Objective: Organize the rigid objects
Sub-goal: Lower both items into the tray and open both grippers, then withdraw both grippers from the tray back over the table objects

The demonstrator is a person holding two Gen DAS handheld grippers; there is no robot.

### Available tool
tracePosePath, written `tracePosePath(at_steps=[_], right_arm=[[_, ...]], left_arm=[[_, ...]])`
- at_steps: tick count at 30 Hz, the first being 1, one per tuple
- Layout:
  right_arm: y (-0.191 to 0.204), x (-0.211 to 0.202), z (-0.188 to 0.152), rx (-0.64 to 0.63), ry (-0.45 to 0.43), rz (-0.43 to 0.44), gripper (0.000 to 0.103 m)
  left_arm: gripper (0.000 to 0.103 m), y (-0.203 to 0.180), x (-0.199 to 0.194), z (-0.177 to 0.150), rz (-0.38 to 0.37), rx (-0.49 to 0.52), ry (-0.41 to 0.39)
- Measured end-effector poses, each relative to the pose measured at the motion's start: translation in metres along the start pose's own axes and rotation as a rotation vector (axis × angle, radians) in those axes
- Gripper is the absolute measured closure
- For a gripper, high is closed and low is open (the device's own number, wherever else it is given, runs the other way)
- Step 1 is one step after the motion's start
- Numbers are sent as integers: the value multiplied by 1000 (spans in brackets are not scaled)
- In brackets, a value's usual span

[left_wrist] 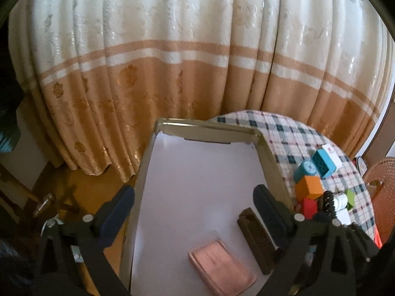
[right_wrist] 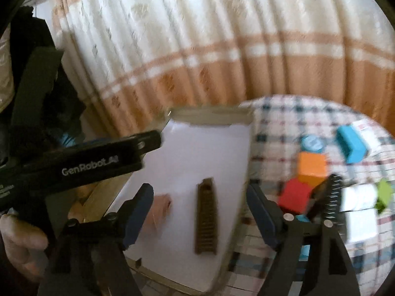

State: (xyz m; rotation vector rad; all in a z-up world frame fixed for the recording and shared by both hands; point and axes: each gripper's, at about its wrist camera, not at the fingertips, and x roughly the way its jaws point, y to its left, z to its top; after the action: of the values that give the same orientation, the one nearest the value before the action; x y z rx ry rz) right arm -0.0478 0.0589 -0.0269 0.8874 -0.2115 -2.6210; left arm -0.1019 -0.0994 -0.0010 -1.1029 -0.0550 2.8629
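A shallow tray (left_wrist: 267, 157) with a gold rim and a white floor lies at the table's left edge. Two things rest on its floor: a flat pink block (left_wrist: 222, 264) and a dark brown ribbed bar (left_wrist: 259, 241). My left gripper (left_wrist: 193, 212) hovers over the tray, open, with only bare floor between its pads. In the right wrist view my right gripper (right_wrist: 200, 213) is open too. The brown bar (right_wrist: 207, 215) lies on the tray between its fingers, clear of both pads. The pink block (right_wrist: 160, 207) is half hidden behind the left finger.
On the checked tablecloth (left_wrist: 291, 133) right of the tray sit a teal cylinder (left_wrist: 307, 170), a teal block (left_wrist: 323, 162), an orange cube (left_wrist: 308, 187), a red block (left_wrist: 309, 207), a black toothed piece (left_wrist: 328, 202) and white and green pieces. Curtains hang behind. A hand (right_wrist: 19, 241) holds the left device's black housing (right_wrist: 88, 162).
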Motion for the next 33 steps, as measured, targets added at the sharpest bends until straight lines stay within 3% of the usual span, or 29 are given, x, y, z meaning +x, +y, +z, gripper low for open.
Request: tracePosePath(at_steps=[3, 9, 14, 22, 27, 33], right_arm=[[-13, -17, -1, 17, -34, -58, 23], [-66, -57, -17, 79, -77, -255, 23], [-109, -82, -30, 132, -97, -391, 23], [-134, -106, -34, 107, -196, -543, 23], [-139, -112, -30, 111, -240, -561, 23], [-145, -110, -31, 157, -152, -523, 23]], left_arm=[[5, -6, -11, -9, 5, -9, -26], [5, -34, -24, -35, -55, -15, -31], [5, -67, -34, -52, -17, 40, -86], [5, -101, -42, -75, -36, 53, -78], [5, -122, -45, -73, -15, 91, -128], [3, -135, -36, -80, -37, 102, -46]])
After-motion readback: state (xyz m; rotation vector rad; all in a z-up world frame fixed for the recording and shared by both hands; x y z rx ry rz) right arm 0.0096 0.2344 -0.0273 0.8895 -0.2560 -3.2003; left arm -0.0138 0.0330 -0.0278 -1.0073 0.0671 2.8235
